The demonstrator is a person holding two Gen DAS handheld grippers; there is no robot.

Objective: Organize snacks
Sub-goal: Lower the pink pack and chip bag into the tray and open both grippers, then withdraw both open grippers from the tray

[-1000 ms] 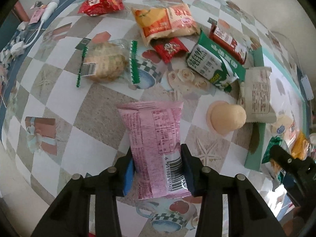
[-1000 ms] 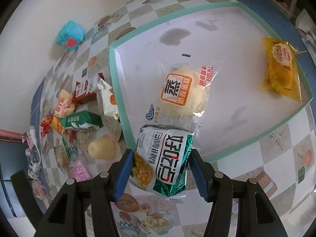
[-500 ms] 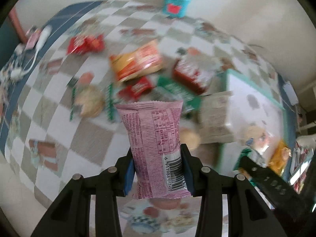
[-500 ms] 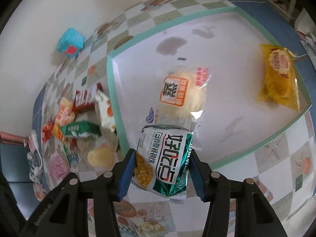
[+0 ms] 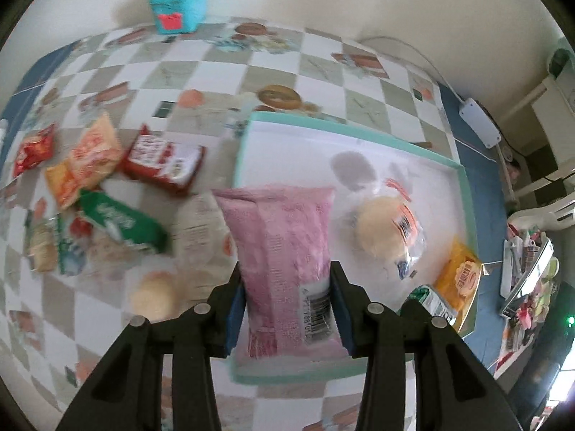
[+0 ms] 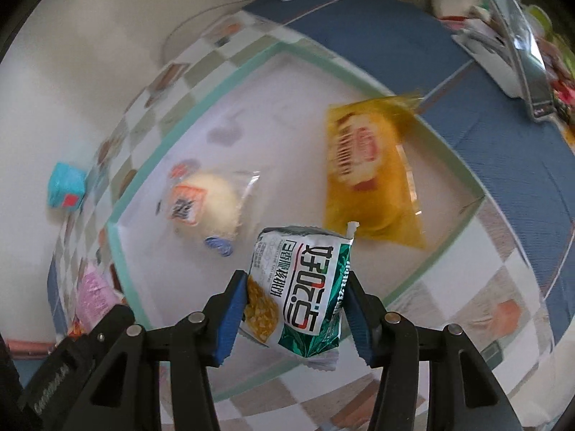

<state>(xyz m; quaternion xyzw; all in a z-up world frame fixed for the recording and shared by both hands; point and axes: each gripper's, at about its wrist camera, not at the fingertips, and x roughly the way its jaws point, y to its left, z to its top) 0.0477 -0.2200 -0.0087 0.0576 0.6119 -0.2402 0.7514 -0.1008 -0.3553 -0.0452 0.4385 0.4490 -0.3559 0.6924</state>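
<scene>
My left gripper (image 5: 286, 305) is shut on a pink snack packet (image 5: 284, 251) and holds it above the near left part of the white tray with a teal rim (image 5: 467, 194). My right gripper (image 6: 294, 309) is shut on a green and white corn snack packet (image 6: 302, 287) above the tray's near edge (image 6: 118, 251). In the tray lie a wrapped round bun (image 5: 381, 237) (image 6: 208, 204) and a yellow packet (image 5: 460, 280) (image 6: 366, 172). The pink packet also shows at the left in the right wrist view (image 6: 94, 298).
Left of the tray on the chequered cloth lie several snacks: a green packet (image 5: 118, 222), a red packet (image 5: 161, 158), an orange packet (image 5: 86, 161), a bare bun (image 5: 152, 296). A teal box (image 5: 178, 5) stands by the wall. Cluttered items (image 5: 528, 269) sit at right.
My left gripper has lifted the pink packet off the cloth and carried it right, over the tray. My right gripper has moved further over the tray with the corn packet.
</scene>
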